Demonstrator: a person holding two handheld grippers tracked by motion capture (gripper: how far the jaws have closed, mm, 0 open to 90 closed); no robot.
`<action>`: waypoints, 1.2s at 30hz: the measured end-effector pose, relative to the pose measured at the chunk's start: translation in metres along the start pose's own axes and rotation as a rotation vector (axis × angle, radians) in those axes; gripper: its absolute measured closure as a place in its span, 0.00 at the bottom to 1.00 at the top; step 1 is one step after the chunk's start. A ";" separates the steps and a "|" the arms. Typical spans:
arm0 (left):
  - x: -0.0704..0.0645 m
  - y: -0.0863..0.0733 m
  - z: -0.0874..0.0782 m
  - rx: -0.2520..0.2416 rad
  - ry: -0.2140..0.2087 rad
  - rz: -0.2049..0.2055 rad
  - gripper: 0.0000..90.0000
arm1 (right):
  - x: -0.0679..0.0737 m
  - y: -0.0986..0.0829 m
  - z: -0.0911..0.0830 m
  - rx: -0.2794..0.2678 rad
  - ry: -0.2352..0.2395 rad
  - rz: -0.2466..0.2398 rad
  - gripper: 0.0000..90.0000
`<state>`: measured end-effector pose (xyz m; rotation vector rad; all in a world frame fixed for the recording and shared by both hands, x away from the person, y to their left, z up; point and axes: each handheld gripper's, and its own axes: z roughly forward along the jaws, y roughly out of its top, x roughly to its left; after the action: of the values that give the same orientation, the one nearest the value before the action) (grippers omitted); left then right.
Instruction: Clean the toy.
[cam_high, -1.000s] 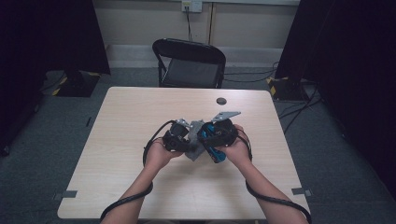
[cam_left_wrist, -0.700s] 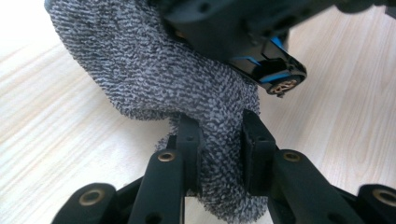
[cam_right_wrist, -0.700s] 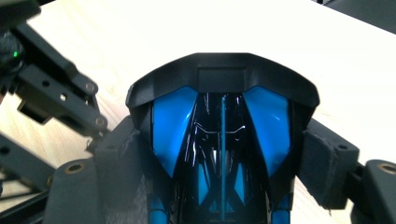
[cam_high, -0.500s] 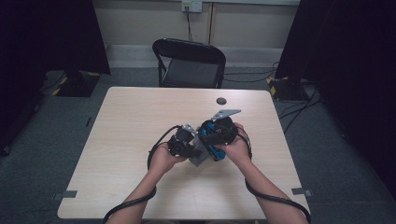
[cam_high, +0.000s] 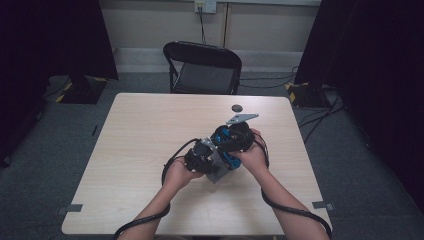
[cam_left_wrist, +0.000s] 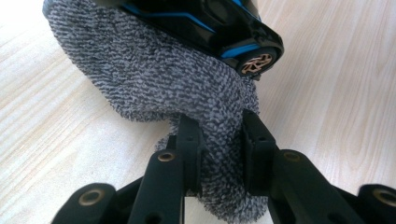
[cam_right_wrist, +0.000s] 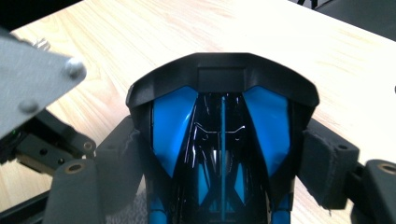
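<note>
A black and blue toy car (cam_right_wrist: 222, 88) sits between the padded jaws of my right gripper (cam_right_wrist: 224, 140), which is shut on its sides. In the high view the right gripper (cam_high: 234, 140) holds the car (cam_high: 231, 159) just above the middle of the table. My left gripper (cam_left_wrist: 218, 135) is shut on a grey speckled cloth (cam_left_wrist: 154, 79). That cloth is pressed against the car (cam_left_wrist: 210, 23) near a gold-hubbed wheel. From above, the left gripper (cam_high: 200, 156) is close against the right one, with the cloth (cam_high: 216, 171) between them.
The light wooden table (cam_high: 140, 130) has a small dark round object (cam_high: 237, 108) near its far edge. A black folding chair (cam_high: 202, 67) stands behind the table. Black cables trail from both grippers over the front edge. The left gripper's grey plate (cam_right_wrist: 32, 88) is beside the car.
My left gripper with the cloth has shifted a little right and nearer, in under the car. The right gripper has stayed nearly in place with the car.
</note>
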<state>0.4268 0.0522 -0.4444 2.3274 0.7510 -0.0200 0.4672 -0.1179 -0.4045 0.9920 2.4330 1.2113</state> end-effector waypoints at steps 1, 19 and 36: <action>0.000 0.000 0.000 0.000 -0.002 0.003 0.81 | 0.000 0.001 0.000 -0.003 -0.001 0.000 0.29; -0.009 -0.003 0.010 0.014 -0.022 0.037 0.81 | 0.000 0.008 -0.002 -0.013 0.000 -0.001 0.29; -0.020 -0.003 0.015 0.051 -0.051 0.090 0.81 | -0.004 0.014 -0.006 -0.028 -0.009 0.018 0.29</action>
<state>0.4114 0.0339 -0.4537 2.3976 0.6264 -0.0582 0.4741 -0.1182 -0.3902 1.0110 2.3985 1.2405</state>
